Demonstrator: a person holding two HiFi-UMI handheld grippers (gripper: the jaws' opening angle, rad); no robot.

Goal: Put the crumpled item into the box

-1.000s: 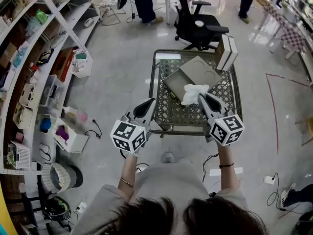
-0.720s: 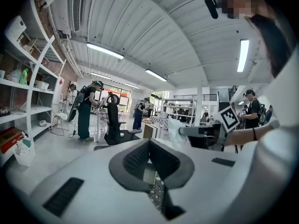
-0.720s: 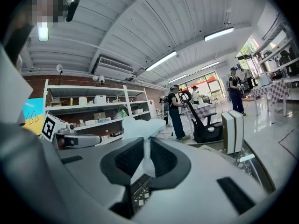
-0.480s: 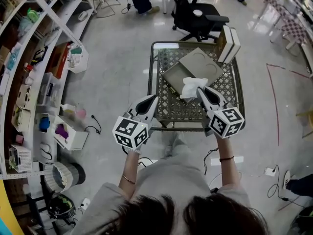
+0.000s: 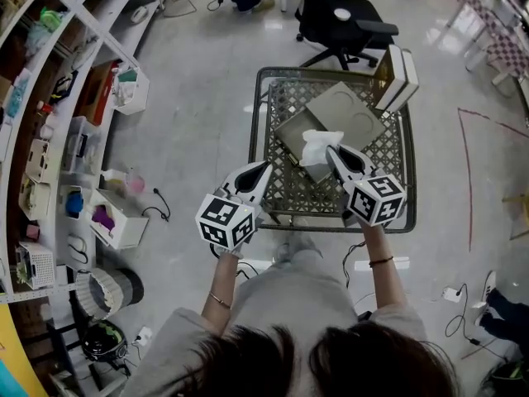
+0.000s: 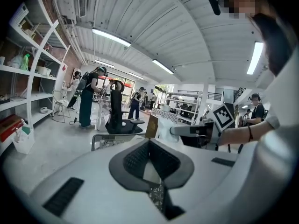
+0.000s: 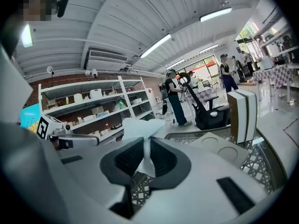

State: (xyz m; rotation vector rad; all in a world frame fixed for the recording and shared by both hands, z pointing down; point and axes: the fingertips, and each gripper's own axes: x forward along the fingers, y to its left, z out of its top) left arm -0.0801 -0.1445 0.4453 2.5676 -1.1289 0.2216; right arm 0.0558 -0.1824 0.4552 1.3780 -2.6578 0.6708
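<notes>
A white crumpled tissue is pinched between the jaws of my right gripper, which is shut on it, and it sticks up past the fingertips. It hangs over the near edge of a flat tan cardboard box lying open on a metal mesh table. The box's panel with round marks shows beyond the right jaws. My left gripper hovers at the table's near left, its tips together with nothing between them. From the left gripper view I see the right gripper and the tissue.
An upright white box stands at the table's far right corner. A black office chair is behind the table. Shelves with bins line the left. Cables and storage tubs lie on the floor at the left.
The head camera's view has shifted a little. The right gripper still holds the tissue, now slightly farther in over the box's near edge. The left gripper keeps its place.
</notes>
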